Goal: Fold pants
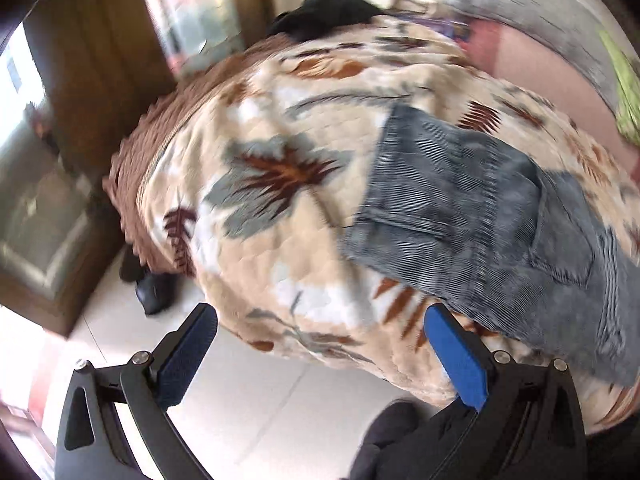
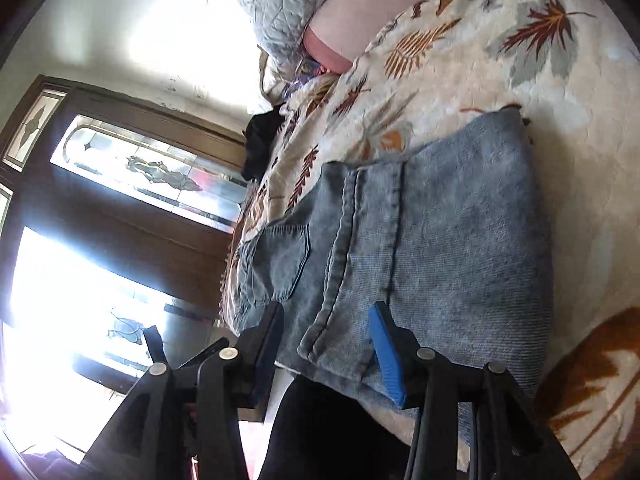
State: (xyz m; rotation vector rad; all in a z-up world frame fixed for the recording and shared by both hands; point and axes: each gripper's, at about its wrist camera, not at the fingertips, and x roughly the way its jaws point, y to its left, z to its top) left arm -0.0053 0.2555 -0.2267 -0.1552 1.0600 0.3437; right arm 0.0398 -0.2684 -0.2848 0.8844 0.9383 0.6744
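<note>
Light blue denim pants (image 1: 480, 216) lie folded on a bed with a beige leaf-print blanket (image 1: 280, 200). In the left wrist view they are at the right, a back pocket showing. My left gripper (image 1: 320, 320) is open and empty, above the blanket's near edge, left of the pants. In the right wrist view the pants (image 2: 440, 240) lie in the middle, on the blanket (image 2: 520, 60). My right gripper (image 2: 328, 316) is open, its fingertips just above the near edge of the pants, holding nothing.
A black garment (image 1: 328, 12) lies at the far end of the bed. Grey pillows (image 2: 280, 0) are at the head. A wooden door with glass panels (image 2: 140, 168) stands beside the bed. Pale tiled floor (image 1: 260, 400) lies below the bed edge.
</note>
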